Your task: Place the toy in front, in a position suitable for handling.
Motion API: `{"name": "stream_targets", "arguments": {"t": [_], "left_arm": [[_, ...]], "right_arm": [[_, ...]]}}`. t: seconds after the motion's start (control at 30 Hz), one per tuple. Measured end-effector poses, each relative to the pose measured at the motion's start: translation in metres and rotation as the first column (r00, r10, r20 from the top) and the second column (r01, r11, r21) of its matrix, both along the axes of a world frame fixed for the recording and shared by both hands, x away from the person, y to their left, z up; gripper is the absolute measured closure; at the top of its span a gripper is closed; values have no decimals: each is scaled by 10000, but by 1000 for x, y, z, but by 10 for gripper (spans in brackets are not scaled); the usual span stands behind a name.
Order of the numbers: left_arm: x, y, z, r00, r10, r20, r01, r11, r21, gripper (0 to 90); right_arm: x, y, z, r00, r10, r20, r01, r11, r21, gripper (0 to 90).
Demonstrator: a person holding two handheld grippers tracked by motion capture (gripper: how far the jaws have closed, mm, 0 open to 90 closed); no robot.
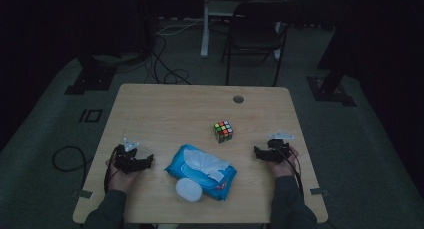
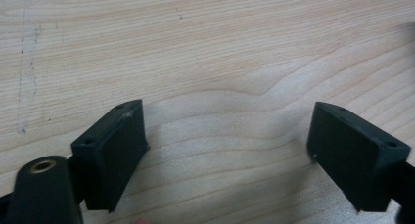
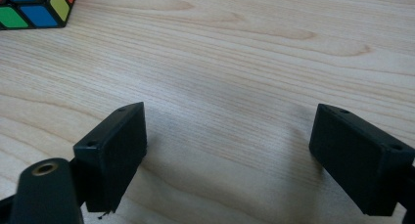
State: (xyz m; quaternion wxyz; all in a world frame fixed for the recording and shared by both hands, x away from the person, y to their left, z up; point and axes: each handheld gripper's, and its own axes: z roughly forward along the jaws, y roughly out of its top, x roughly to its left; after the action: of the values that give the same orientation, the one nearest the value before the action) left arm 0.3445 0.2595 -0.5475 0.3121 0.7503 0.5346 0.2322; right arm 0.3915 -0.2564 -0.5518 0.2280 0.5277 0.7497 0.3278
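We hold the left gripper (image 1: 146, 161) low over the near left part of the wooden bench (image 1: 165, 109), its jaws spread wide with nothing but bare wood grain between them in the left gripper view. Our right gripper (image 1: 256, 152) sits over the near right part of the bench, jaws likewise wide apart and empty; in the right gripper view the wood lies bare between them. Both point inward, toward the middle of the bench.

Between the two grippers lies a blue pack of wet wipes (image 1: 202, 169), a white tissue pulled up from its top, with a round white lid (image 1: 189, 190) touching its near edge. The pack is well apart from either gripper. Beyond it, nearer our right gripper, stands a colourful puzzle cube (image 1: 223, 131), its corner also showing at the top left of the right gripper view (image 3: 34, 6). A dark folding chair (image 1: 255, 31) stands on the floor behind the bench.
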Motion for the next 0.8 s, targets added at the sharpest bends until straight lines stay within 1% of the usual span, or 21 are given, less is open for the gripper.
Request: {"name": "stream_targets", "arguments": {"t": [0.07,0.17,0.4,0.43,0.53,0.6,0.67,0.7,0.73,0.77,0.8], "left_arm": [[-1,-1,0,10000,-5,-4,5,10000,13,164],[-2,-2,2,9999,-131,-27,131,9999,21,229],[-3,-3,3,9998,-201,-74,201,9998,33,248],[-3,-3,3,9996,-254,-128,255,9997,59,253],[-5,-5,4,9994,-332,-131,332,9994,47,299],[-5,-7,4,9992,-373,-146,374,9993,54,306],[-7,-9,5,9988,-469,-164,470,9989,42,326],[-8,-11,5,9977,-647,-188,648,9979,42,335],[-8,-11,5,9977,-647,-188,648,9979,42,339],[-9,-14,5,9965,-804,-206,805,9968,21,339],[-9,-14,5,9965,-804,-206,805,9968,21,341]], "right_arm": [[-1,1,0,10000,-80,2,80,10000,6,138],[-2,2,0,10000,14,-6,-14,10000,-14,131],[-3,3,0,10000,66,-23,-66,10000,4,131],[-3,3,0,10000,68,-21,-68,10000,2,131],[-3,3,0,10000,68,-22,-68,10000,3,132],[-3,3,0,10000,68,-21,-68,10000,3,131],[-3,3,0,10000,67,-22,-67,10000,3,131],[-3,3,0,10000,67,-21,-67,10000,3,131],[-3,3,0,10000,67,-21,-67,10000,3,131],[-3,3,0,10000,68,-22,-68,10000,4,132],[-3,3,0,10000,68,-22,-68,10000,4,132]]}}
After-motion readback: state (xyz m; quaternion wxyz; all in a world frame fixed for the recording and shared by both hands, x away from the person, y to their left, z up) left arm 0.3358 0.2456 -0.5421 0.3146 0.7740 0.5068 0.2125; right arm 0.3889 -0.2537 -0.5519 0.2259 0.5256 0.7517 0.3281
